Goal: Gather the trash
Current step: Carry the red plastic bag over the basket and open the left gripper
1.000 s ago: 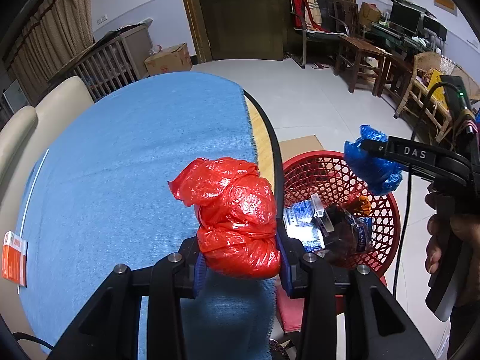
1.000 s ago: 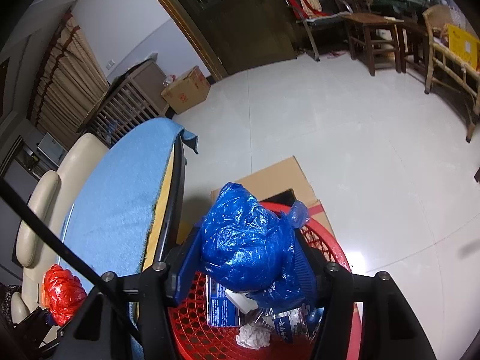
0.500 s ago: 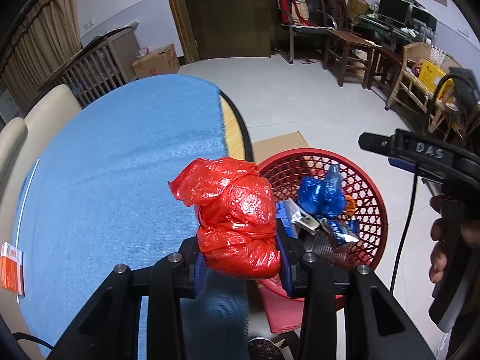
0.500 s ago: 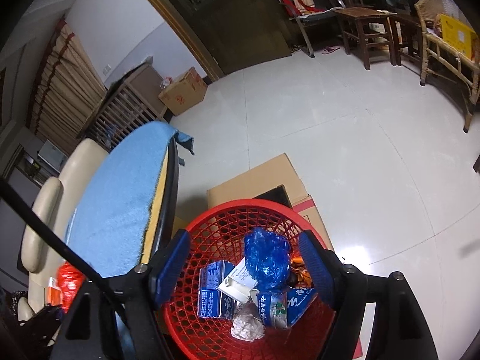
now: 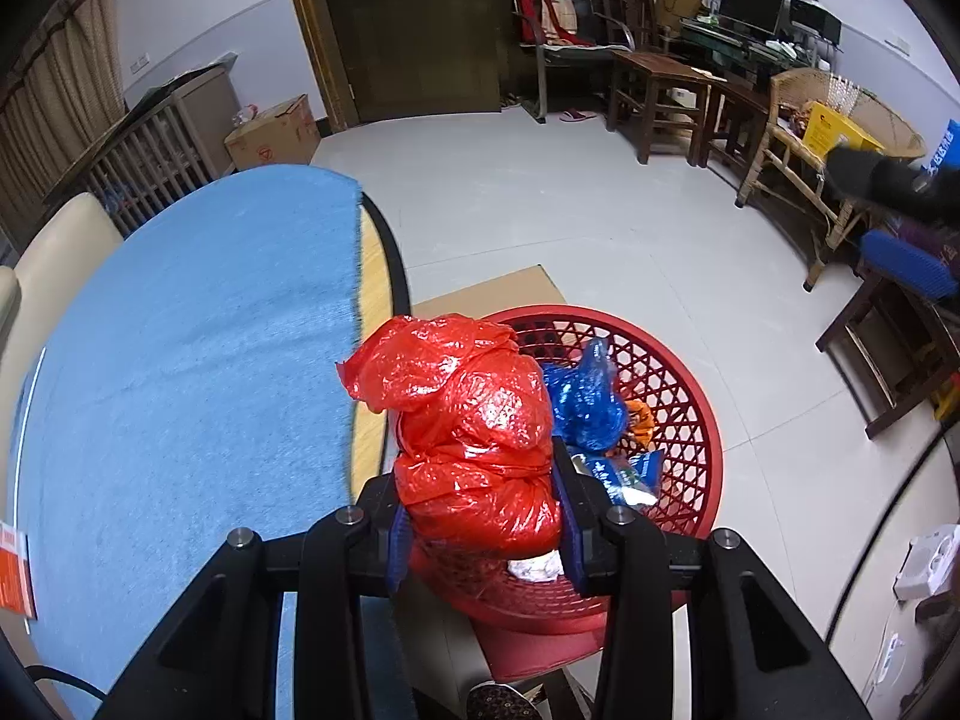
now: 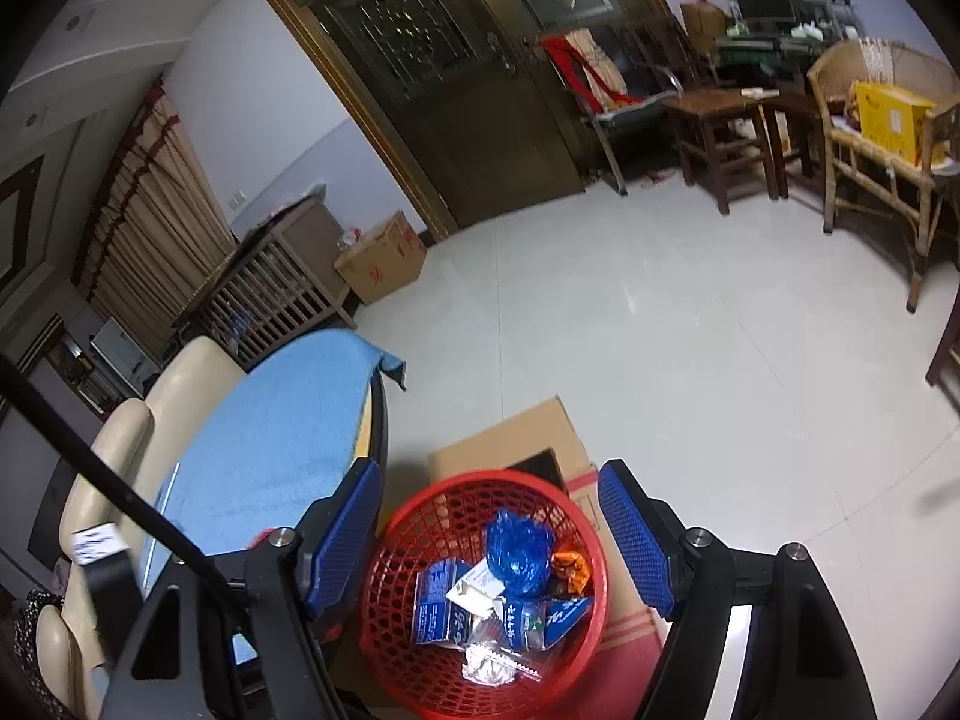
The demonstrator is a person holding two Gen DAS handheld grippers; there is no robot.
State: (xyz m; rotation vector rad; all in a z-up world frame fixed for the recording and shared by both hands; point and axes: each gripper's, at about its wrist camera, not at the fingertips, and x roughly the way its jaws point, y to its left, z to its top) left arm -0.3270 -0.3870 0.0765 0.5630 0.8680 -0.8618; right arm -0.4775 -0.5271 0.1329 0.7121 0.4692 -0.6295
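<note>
Left-hand gripper (image 5: 480, 531): I am clamping a knotted red plastic bag of trash (image 5: 465, 432) between its two blue-padded fingers (image 5: 397, 546), and the bag is bulging above them. I am holding it over the near rim of the round red plastic lattice basket (image 5: 684, 402), just past the edge of the round table under the blue cloth (image 5: 180, 348); a strip of bare wooden tabletop (image 5: 373, 276) is showing beside the cloth's edge. An orange and white card (image 5: 12, 567) is lying at the far left edge of the cloth.

Inside the basket, a crumpled blue plastic bag (image 5: 585, 399) is lying just right of the red bag, with an orange wrapper (image 5: 639, 420) beside it and blue and white cartons (image 5: 624, 471) below. A flat brown cardboard sheet (image 5: 486, 300) is lying on the pale tiled floor (image 5: 570, 216) behind the basket.

Right-hand gripper (image 6: 489, 528): I am holding its blue-padded fingers (image 6: 636, 534) spread wide apart, gripping nothing, above the same basket (image 6: 408, 546). From this view the blue bag (image 6: 519, 552) is resting near the basket's centre, on top of the cartons (image 6: 438, 606), with a ball of crumpled foil (image 6: 486, 663) at the near side. Cream chair backs (image 6: 186, 372) are standing behind the table (image 6: 270, 426).
</note>
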